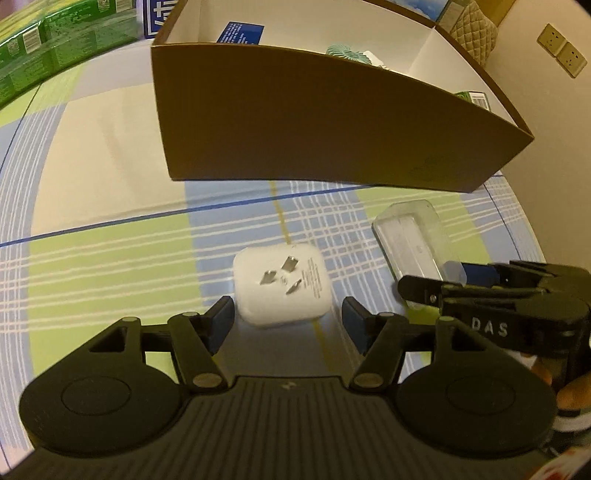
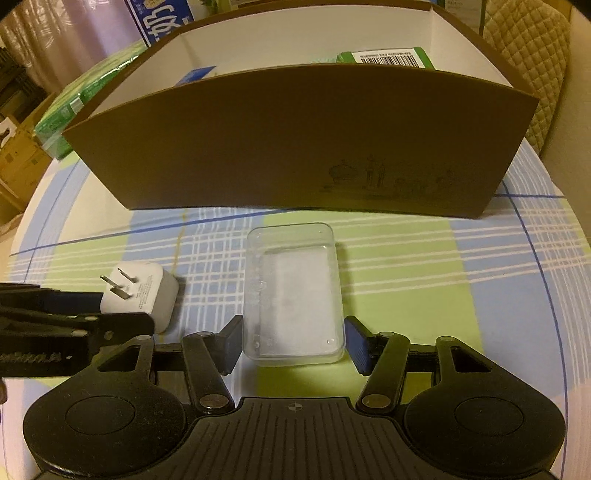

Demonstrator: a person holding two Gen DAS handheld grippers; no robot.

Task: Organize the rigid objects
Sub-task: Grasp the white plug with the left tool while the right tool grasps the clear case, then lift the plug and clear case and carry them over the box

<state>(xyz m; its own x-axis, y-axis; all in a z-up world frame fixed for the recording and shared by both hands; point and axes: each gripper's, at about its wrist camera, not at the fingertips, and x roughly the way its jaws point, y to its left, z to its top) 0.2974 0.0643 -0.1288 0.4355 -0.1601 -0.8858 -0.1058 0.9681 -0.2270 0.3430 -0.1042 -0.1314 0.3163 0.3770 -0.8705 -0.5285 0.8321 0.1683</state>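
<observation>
A white plug charger (image 1: 282, 291), prongs up, lies on the checked tablecloth between the fingers of my left gripper (image 1: 286, 312). That gripper is open, with a gap showing at the right pad. The charger (image 2: 147, 295) also shows in the right wrist view, beside the left gripper (image 2: 99, 306). A clear plastic box (image 2: 293, 295) rests on the cloth with my right gripper (image 2: 293, 334) shut on its near end, both blue pads against its sides. From the left wrist view the clear box (image 1: 410, 236) lies to the right, under the right gripper (image 1: 443, 278).
A large brown cardboard box (image 2: 277, 140) with white inner walls stands just behind both objects; it holds a green carton (image 2: 388, 57), a blue item (image 1: 240, 33) and a teal fan (image 1: 345, 51). Green packs (image 1: 55, 44) lie far left. The table's round edge curves at right.
</observation>
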